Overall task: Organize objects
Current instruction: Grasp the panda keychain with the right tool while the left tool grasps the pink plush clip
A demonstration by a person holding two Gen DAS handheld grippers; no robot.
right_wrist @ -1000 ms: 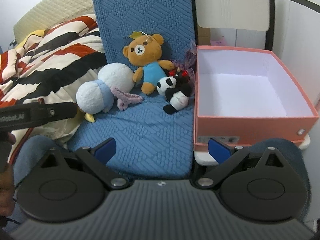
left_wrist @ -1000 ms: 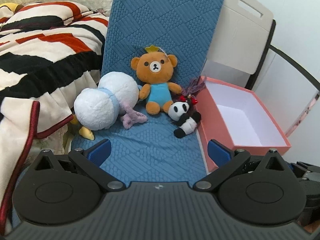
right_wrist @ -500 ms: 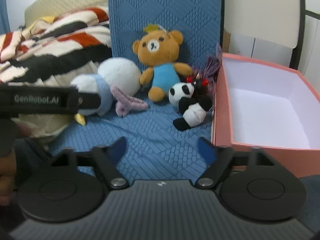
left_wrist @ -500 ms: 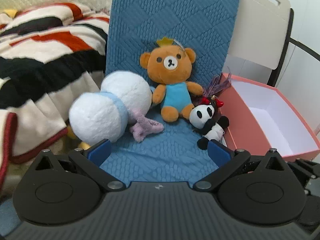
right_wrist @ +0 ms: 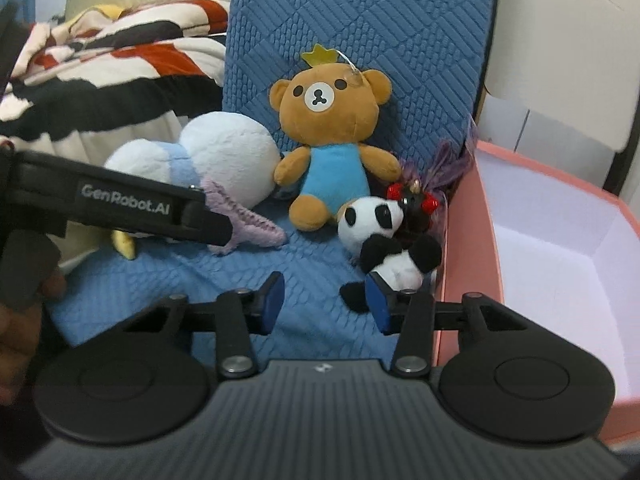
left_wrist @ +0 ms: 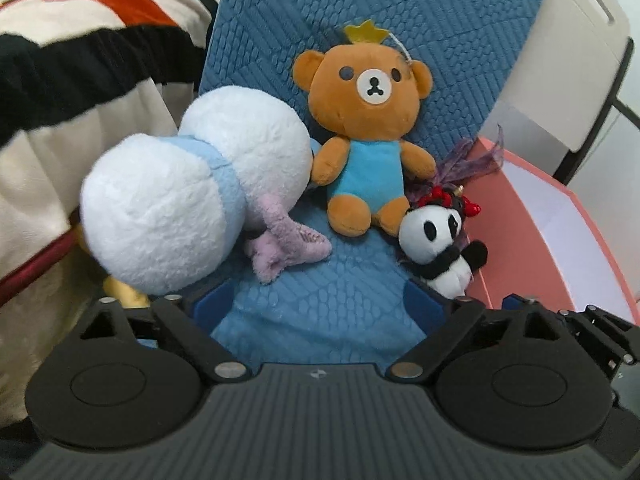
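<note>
Several plush toys lie on a blue quilted chair seat [left_wrist: 320, 320]: a white and light-blue round plush [left_wrist: 192, 196] [right_wrist: 216, 156] at left, a brown bear [left_wrist: 364, 136] [right_wrist: 332, 136] in a blue shirt against the backrest, and a small panda [left_wrist: 440, 252] [right_wrist: 384, 240] at right. An open pink box [right_wrist: 552, 240] [left_wrist: 532, 232] stands right of the seat, empty. My left gripper [left_wrist: 320, 304] is open, low over the seat in front of the toys. My right gripper [right_wrist: 326, 300] is open but narrower, its right finger close beside the panda's foot.
A striped red, black and cream blanket [left_wrist: 80, 40] [right_wrist: 100, 64] lies left of the chair. A purple feathery item [left_wrist: 468, 160] sits behind the panda. A white folding chair back [right_wrist: 560, 40] stands behind the box. The left gripper's body [right_wrist: 120, 208] crosses the right wrist view.
Both grippers have moved forward toward the toys, which now look larger. The right gripper's jaws have narrowed and come up next to the panda.
</note>
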